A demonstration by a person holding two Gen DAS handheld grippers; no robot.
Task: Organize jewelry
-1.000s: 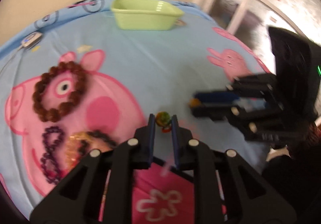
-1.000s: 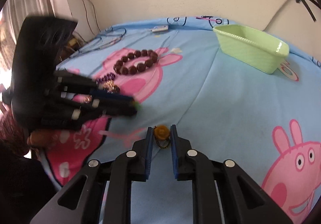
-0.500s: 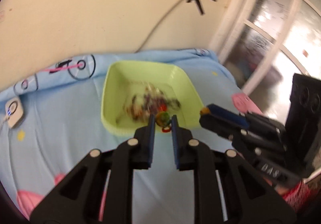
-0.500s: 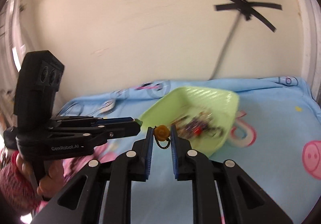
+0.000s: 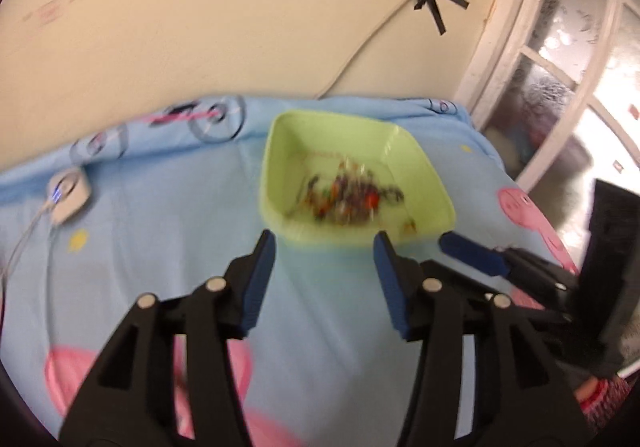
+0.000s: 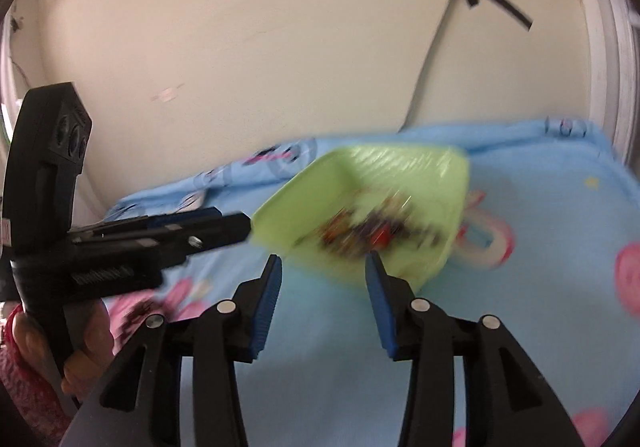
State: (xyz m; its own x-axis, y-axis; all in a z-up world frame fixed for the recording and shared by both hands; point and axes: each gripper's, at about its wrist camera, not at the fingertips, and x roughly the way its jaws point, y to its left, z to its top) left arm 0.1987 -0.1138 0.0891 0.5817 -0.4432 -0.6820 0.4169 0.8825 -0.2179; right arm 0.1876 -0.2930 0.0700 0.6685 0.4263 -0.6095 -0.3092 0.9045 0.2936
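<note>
Beyond both grippers' opening, empty jaws, jewelry [image 5: 347,198] lies in the green tray [image 5: 276,151].

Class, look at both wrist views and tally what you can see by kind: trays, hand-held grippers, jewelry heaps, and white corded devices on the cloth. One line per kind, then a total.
Green tray: 1
Hand-held grippers, left hand-held gripper and right hand-held gripper, jaws opening, nothing between them: 2
Jewelry heap in the tray, too blurred to count pieces: 1
White corded device: 1
Total: 5

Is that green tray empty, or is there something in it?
Not empty: the green tray holds a blurred heap of colourful jewelry on its floor.
</note>
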